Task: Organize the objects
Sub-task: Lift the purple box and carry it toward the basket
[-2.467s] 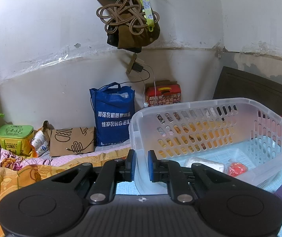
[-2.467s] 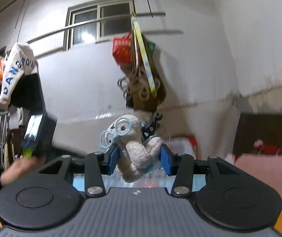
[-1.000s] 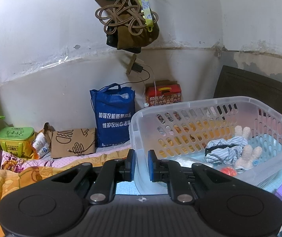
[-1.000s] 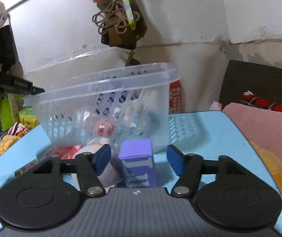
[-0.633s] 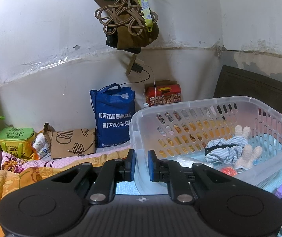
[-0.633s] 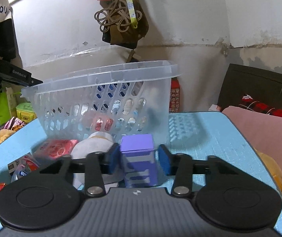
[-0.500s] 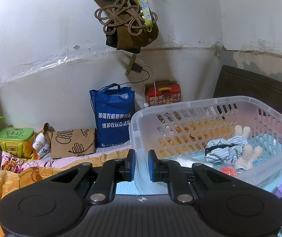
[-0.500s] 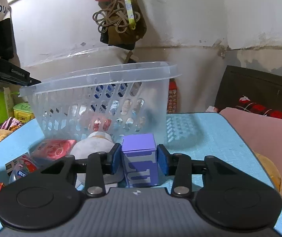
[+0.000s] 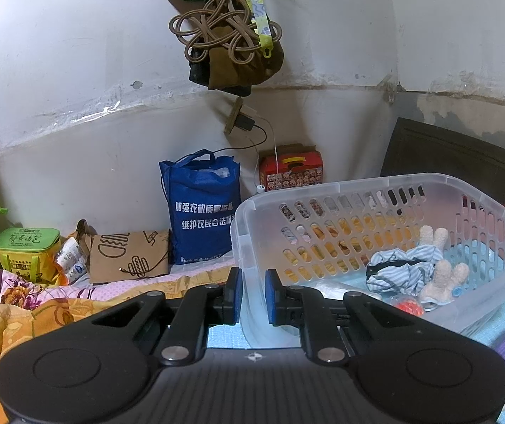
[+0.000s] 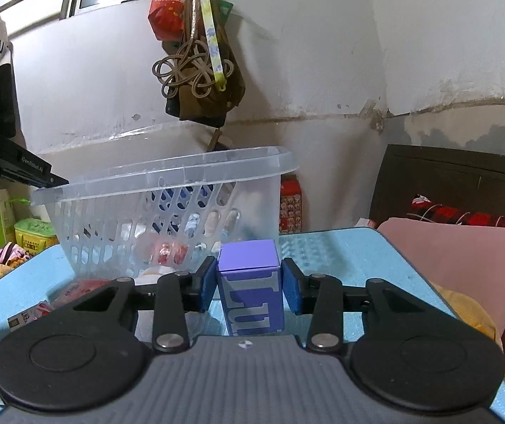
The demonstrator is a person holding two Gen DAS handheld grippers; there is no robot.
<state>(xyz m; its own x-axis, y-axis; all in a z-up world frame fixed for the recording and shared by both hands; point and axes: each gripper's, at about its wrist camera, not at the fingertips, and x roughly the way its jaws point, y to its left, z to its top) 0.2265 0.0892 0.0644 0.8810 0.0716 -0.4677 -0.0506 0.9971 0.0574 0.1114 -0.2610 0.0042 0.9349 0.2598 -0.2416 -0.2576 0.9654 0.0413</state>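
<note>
R gripper point(image 10: 248, 284): I've clamped purple box point(image 10: 249, 282), upright, just before basket point(image 10: 167, 180).
L gripper point(image 9: 251, 295): nearly closed, empty.
Risk: box clips basket rim, slips.

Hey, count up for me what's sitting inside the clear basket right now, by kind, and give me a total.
Inside the clear basket, as far as the left wrist view shows:
Plush toy: 1
Red-orange packet: 1
White wrapped packet: 1
Total: 3
The purple box is outside it, between the fingers of the right hand-held gripper.
</note>
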